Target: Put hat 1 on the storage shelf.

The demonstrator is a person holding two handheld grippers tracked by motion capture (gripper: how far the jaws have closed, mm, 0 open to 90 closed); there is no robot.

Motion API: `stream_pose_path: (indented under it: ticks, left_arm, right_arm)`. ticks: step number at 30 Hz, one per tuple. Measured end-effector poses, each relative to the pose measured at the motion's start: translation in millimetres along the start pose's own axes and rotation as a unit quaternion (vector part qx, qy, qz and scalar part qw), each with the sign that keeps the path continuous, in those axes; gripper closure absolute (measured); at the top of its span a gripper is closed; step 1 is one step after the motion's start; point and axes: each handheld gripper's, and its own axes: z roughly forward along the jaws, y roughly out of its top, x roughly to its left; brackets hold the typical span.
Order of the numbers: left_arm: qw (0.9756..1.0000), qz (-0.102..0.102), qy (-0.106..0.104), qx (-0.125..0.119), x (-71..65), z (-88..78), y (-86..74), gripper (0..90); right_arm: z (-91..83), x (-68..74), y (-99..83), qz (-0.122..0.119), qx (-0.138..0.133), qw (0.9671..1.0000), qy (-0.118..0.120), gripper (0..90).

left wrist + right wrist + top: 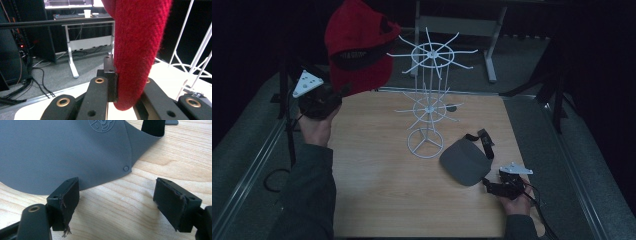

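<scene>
While the high view shows the left gripper lifting the red beanie beyond the table's far-left corner, the white rack stands just right. The left gripper view shows jaws pinching the beanie's hem. The right gripper view shows the right gripper, jaws spread, at the grey visor's edge.

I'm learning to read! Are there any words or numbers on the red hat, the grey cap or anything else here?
No word or number can be read.
Red hat: pale marks on its dark inner band, too blurred to read.
Grey cap: an embossed round emblem, a picture rather than letters, cut off at the top edge.
Monitor in the back: lines too small to read.
</scene>
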Motion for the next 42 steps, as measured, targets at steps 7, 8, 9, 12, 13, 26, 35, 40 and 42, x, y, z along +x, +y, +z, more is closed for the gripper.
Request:
stream_pose_path:
  ticks: [7, 8, 9, 12, 13, 26, 35, 40, 42]
  left_arm:
    - [0.9999, 0.001, -0.013, -0.003, -3.9, 2.6, 2.0, 85.9]
    - [0.9999, 0.003, -0.014, 0.001, -4.3, 3.4, 1.3, 85.9]
    - [0.9999, 0.006, -0.015, 0.004, -4.8, 4.2, 0.7, 86.0]
    - [0.9996, 0.009, -0.023, 0.011, -6.0, 6.4, -1.5, 85.9]
    - [0.9996, 0.012, -0.024, 0.013, -6.3, 7.1, -2.4, 85.9]
    - [0.9988, 0.006, -0.027, 0.040, -5.3, 16.2, -26.2, 85.9]
    - [0.9979, 0.007, -0.029, 0.058, -2.3, 19.1, -50.5, 85.9]
    - [0.9970, 0.015, -0.029, 0.070, -5.6, 22.7, -61.2, 85.9]
    - [0.9967, 0.016, -0.029, 0.074, -6.4, 24.3, -64.1, 85.8]
  right_arm:
    - [0.0, 0.0, 0.0, 0.000, 0.000, 1.0000, 0.000, 20.8]
    - [0.0, 0.0, 0.0, 0.000, 0.000, 1.0000, 0.000, 20.8]
    - [0.0, 0.0, 0.0, 0.000, 0.000, 1.0000, 0.000, 20.8]
    - [0.0, 0.0, 0.0, 0.000, 0.000, 1.0000, 0.000, 20.8]
    - [0.0, 0.0, 0.0, 0.000, 0.000, 1.0000, 0.000, 20.8]
    - [-0.1, 0.0, 0.0, 0.000, 0.000, 1.0000, 0.000, 20.8]
    - [-0.1, 0.1, 0.0, 0.000, 0.001, 1.0000, 0.000, 20.8]
    - [-0.1, 0.1, 0.0, 0.000, 0.001, 1.0000, 0.000, 20.8]
    - [-0.2, 0.0, 0.0, 0.000, 0.001, 1.0000, 0.000, 20.8]
